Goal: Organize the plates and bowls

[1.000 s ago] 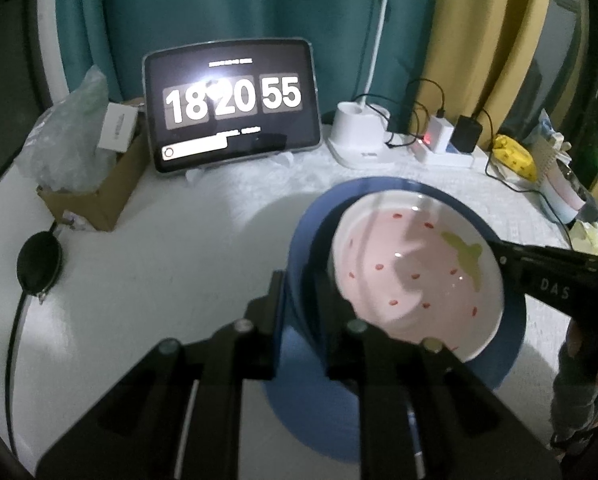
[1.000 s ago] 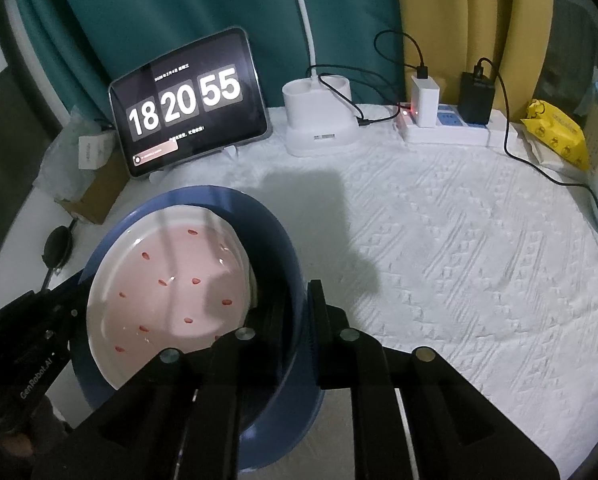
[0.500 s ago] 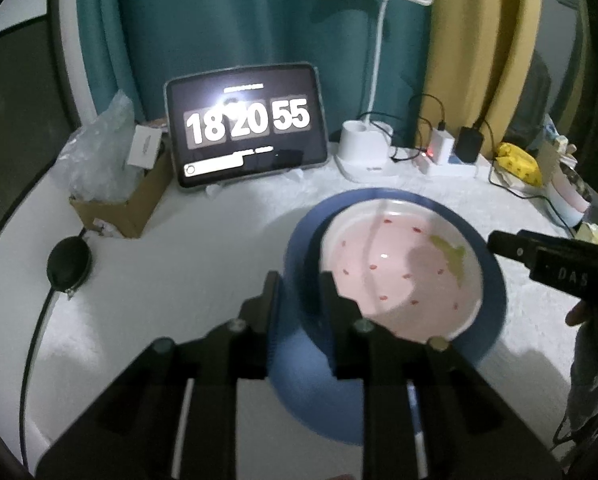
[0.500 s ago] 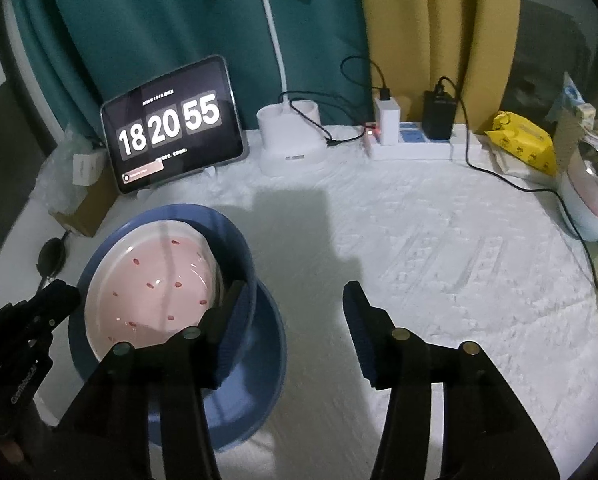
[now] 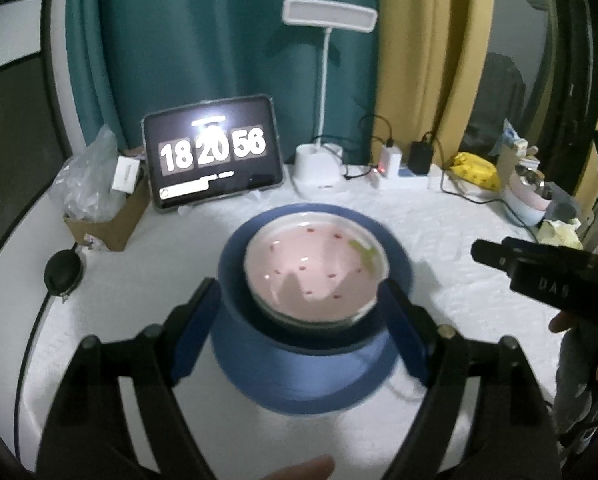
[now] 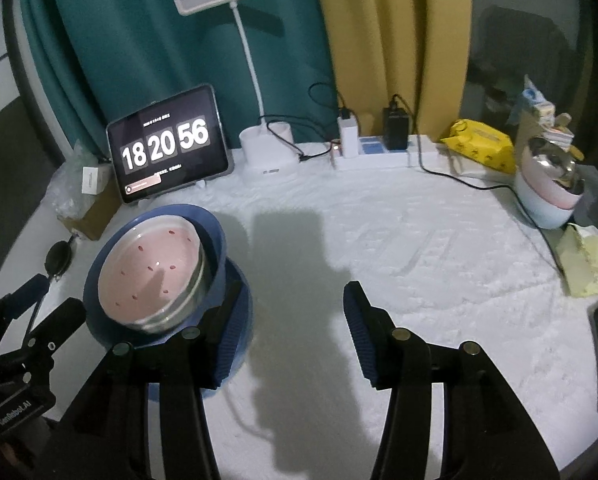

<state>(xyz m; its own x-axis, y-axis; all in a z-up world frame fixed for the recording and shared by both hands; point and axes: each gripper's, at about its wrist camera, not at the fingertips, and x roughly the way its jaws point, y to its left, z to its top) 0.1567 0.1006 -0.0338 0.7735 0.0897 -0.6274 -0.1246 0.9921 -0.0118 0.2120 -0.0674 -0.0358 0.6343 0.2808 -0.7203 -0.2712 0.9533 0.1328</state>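
Note:
A pink bowl with red spots (image 5: pixel 315 272) sits nested in a blue bowl (image 5: pixel 235 264), which stands on a blue plate (image 5: pixel 299 376) on the white tablecloth. My left gripper (image 5: pixel 299 332) is open, its fingers standing apart on either side of the stack. In the right wrist view the pink bowl (image 6: pixel 151 272), the blue bowl (image 6: pixel 215 236) and the plate (image 6: pixel 239 332) lie at the left. My right gripper (image 6: pixel 291 320) is open and empty; its left finger is beside the plate's right edge.
A tablet clock (image 6: pixel 167 148), a white desk lamp (image 6: pixel 267 152) and a power strip (image 6: pixel 379 152) line the back. A cardboard box (image 5: pixel 107 220) stands at the back left. A yellow pack (image 6: pixel 479 148) and stacked bowls (image 6: pixel 547 196) are at the right.
Both grippers have opened and let go of the blue bowl's rim. The stack now rests on the table, and both grippers have drawn back and up.

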